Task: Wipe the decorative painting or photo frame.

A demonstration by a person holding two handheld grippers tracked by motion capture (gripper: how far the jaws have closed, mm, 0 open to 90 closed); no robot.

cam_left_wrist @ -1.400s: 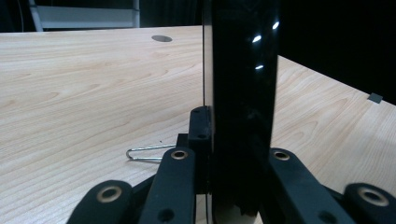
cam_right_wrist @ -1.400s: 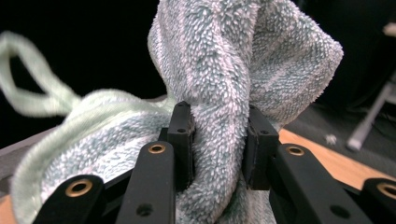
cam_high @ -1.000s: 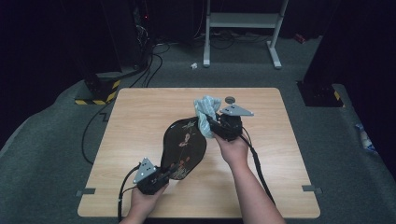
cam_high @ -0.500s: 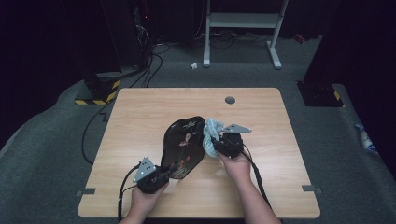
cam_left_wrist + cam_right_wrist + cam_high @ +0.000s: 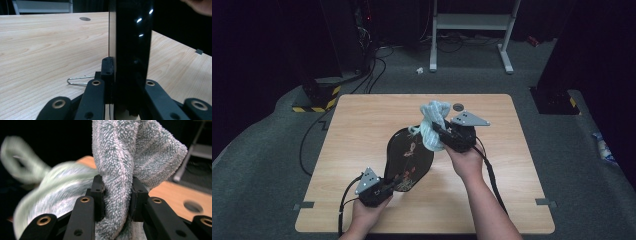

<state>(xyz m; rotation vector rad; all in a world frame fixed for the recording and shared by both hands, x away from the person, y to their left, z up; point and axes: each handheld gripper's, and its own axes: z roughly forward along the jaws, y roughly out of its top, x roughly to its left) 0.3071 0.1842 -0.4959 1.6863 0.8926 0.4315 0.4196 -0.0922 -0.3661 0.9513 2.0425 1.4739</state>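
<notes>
A black lacquered tray (image 5: 408, 155) with a floral pattern stands tilted on the wooden table (image 5: 362, 125), its near edge lifted. My left gripper (image 5: 387, 187) is shut on that near edge. In the left gripper view the tray's glossy black rim (image 5: 131, 45) rises between the jaws of my left gripper (image 5: 125, 75). My right gripper (image 5: 440, 131) hovers over the tray's far right part, shut on a pale blue-green towel (image 5: 433, 121). The fluffy towel (image 5: 120, 165) is pinched between the pads of the right gripper (image 5: 117, 195), and its loose end is blurred at the left.
A round cable hole (image 5: 458, 106) sits near the table's far edge. A thin wire clip (image 5: 80, 80) lies on the table by the left jaws. Dark stands with a striped base (image 5: 314, 102) and a white frame (image 5: 472, 22) are on the floor beyond.
The right gripper and towel swept from the tray's far end toward the person along its right side, then back away and upward. The left gripper and tray stayed put.
</notes>
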